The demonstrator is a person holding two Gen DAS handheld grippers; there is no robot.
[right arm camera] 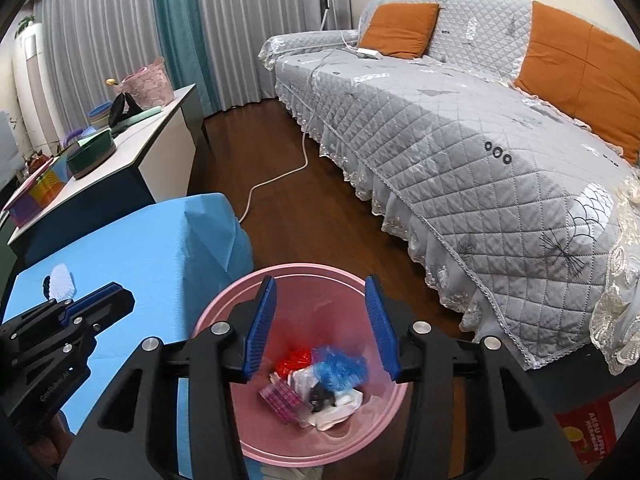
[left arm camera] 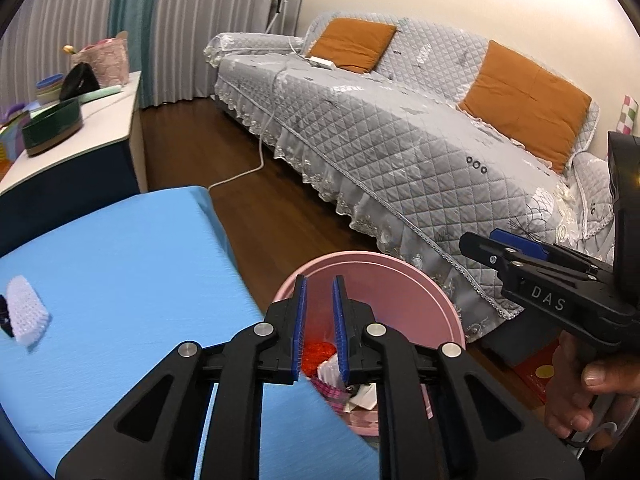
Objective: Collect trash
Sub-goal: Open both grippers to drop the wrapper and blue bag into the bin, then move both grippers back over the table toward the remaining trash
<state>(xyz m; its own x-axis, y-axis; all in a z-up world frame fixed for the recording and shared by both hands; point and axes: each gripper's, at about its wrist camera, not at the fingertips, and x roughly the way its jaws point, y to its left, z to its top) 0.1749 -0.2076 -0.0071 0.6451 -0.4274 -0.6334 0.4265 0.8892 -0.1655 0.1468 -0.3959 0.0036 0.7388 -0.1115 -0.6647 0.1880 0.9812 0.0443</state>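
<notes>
A pink bin stands on the floor beside the blue-covered table. It holds several pieces of trash: a blue crumpled wrapper, a red piece, a pink checked packet and white scraps. My right gripper hangs open and empty over the bin. My left gripper is at the table's corner over the bin's rim, jaws a narrow gap apart, holding nothing. A white knitted item lies on the table at the left, with a dark thing beside it.
A grey quilted sofa with orange cushions runs along the right. A white cable trails over the wooden floor. A side cabinet with bowls and baskets stands at the left. A red box sits by the sofa.
</notes>
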